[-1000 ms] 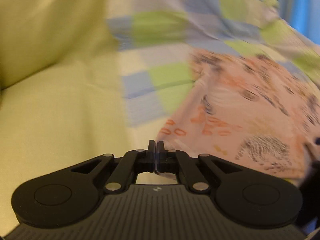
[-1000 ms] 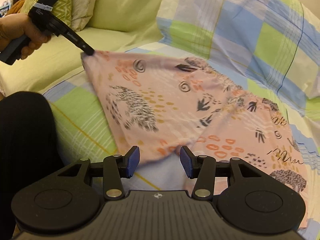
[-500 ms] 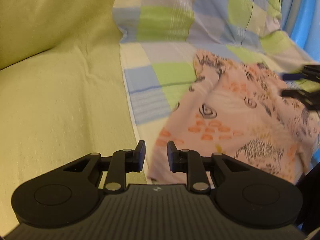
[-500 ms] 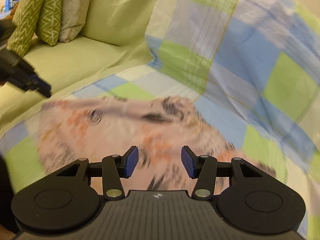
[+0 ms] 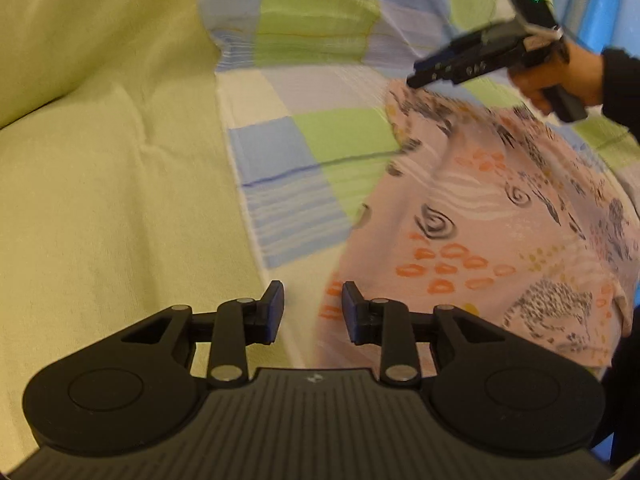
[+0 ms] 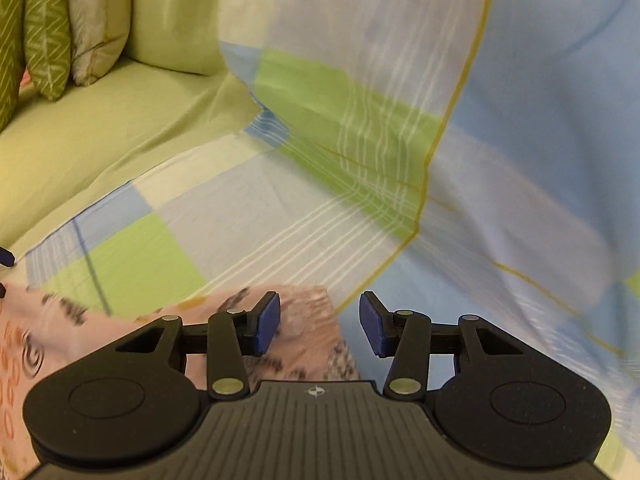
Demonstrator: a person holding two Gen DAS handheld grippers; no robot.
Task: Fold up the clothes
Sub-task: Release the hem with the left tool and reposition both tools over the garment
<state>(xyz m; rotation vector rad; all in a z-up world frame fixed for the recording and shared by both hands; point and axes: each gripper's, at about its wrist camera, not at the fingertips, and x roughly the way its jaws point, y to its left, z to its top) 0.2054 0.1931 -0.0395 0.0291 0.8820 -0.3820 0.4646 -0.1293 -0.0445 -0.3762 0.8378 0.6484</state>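
Thin pink cloth [image 5: 492,240] is lying limp at lower right on the check sheet [image 5: 304,136]. Your left gripper [image 5: 312,312] and right gripper [image 6: 319,322] are gaping, empty. Pinch hems; it'll be slipping.

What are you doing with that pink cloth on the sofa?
A person is folding a pink patterned garment that lies on a checked sheet over the sofa. Both jaws stand open, holding nothing: the left gripper hovers by the garment's near edge, and the right gripper reaches over its far corner.

Left tongs [image 5: 313,312] gaping over pink printed garment [image 5: 500,240] edge; right tongs [image 5: 416,78] at far corner.
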